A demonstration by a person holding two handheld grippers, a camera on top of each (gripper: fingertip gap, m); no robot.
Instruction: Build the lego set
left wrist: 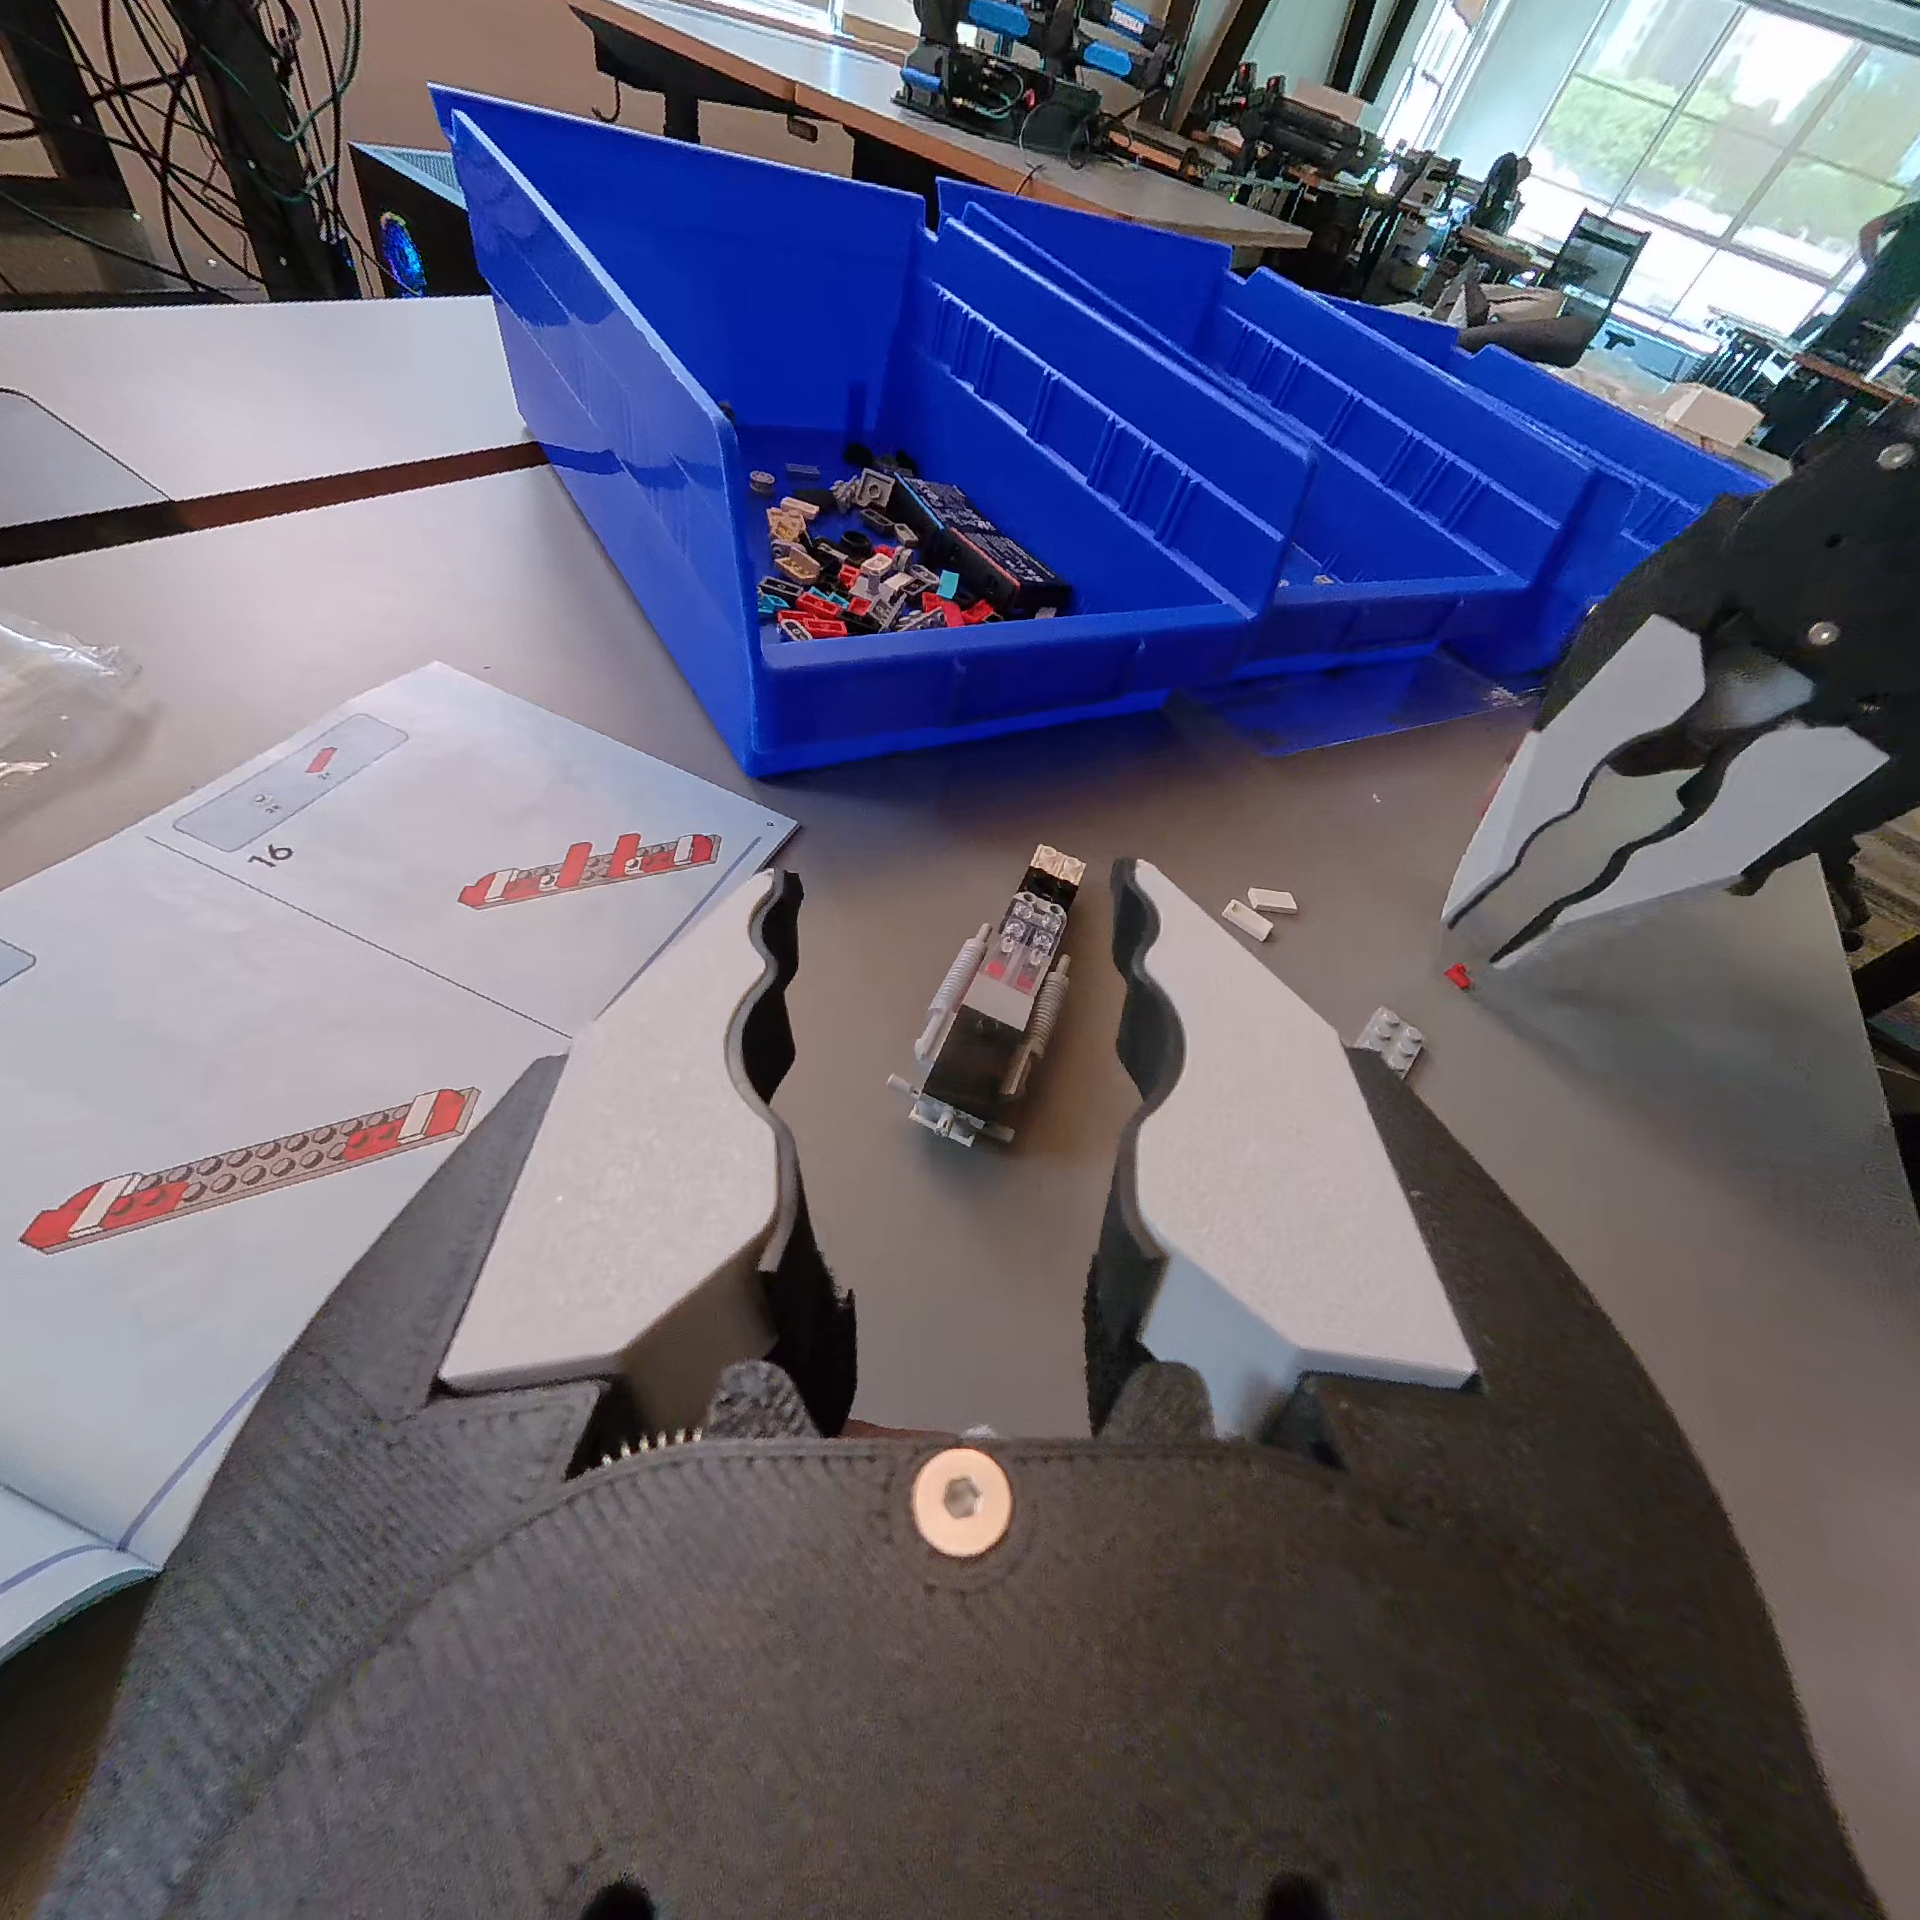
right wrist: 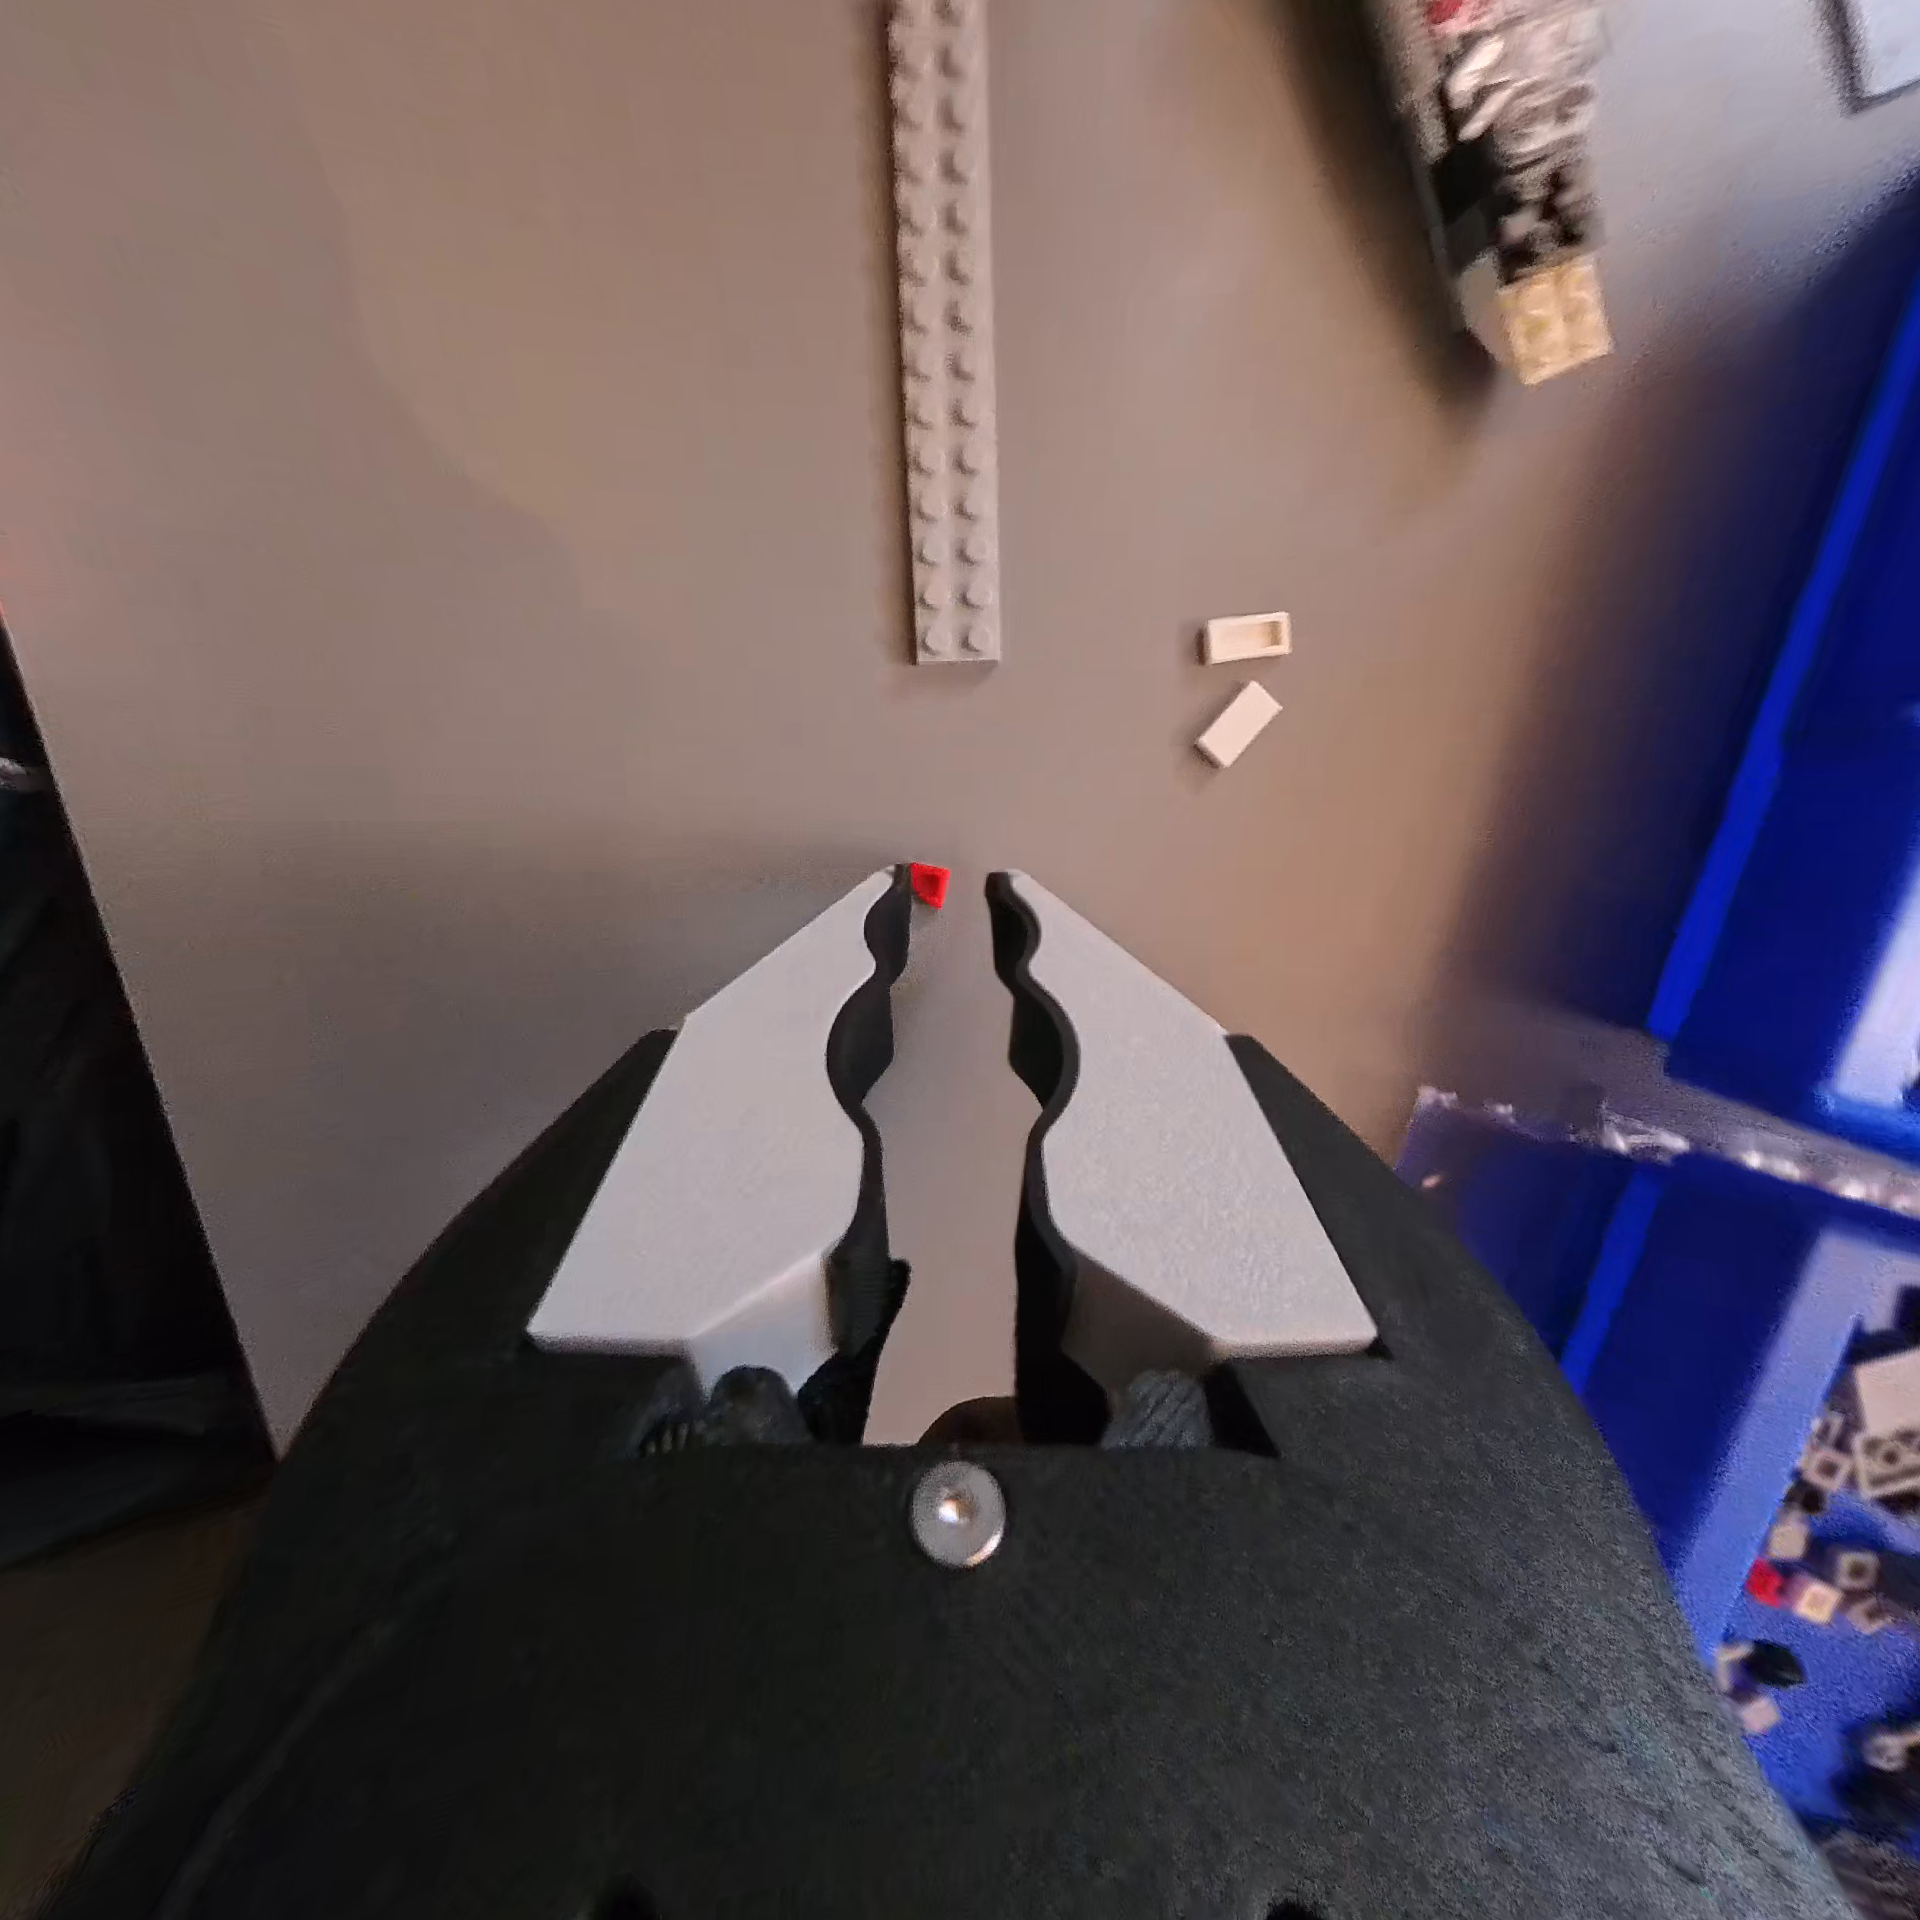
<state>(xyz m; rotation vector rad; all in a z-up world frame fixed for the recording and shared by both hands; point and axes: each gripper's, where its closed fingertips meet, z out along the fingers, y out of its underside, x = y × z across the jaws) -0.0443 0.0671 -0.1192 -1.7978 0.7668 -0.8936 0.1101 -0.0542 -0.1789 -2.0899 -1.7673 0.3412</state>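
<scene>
My left gripper (left wrist: 951, 883) is open and empty, low over the dark table. A small grey, black and white lego assembly (left wrist: 987, 1008) lies on the table between its fingertips, untouched. My right gripper (right wrist: 945, 881) is open by a narrow gap, tips down at the table. A tiny red piece (right wrist: 930, 885) sits between the tips, against the left finger. It also shows by the right gripper (left wrist: 1475, 940) in the left wrist view (left wrist: 1460, 975). A long grey studded plate (right wrist: 951, 332) lies ahead of the right gripper. Two white tiles (right wrist: 1242, 686) lie to its right.
A blue bin (left wrist: 935, 717) with several loose lego pieces stands behind the assembly, with more blue bins (left wrist: 1455, 499) to its right. An open instruction booklet (left wrist: 312, 987) lies at the left. A small grey plate (left wrist: 1392, 1034) and the white tiles (left wrist: 1262, 909) lie right of my left gripper. About 20 centimetres separates my left fingertips from my right. From the right gripper's tips to the long grey studded plate (right wrist: 951, 332) is close to 10 centimetres.
</scene>
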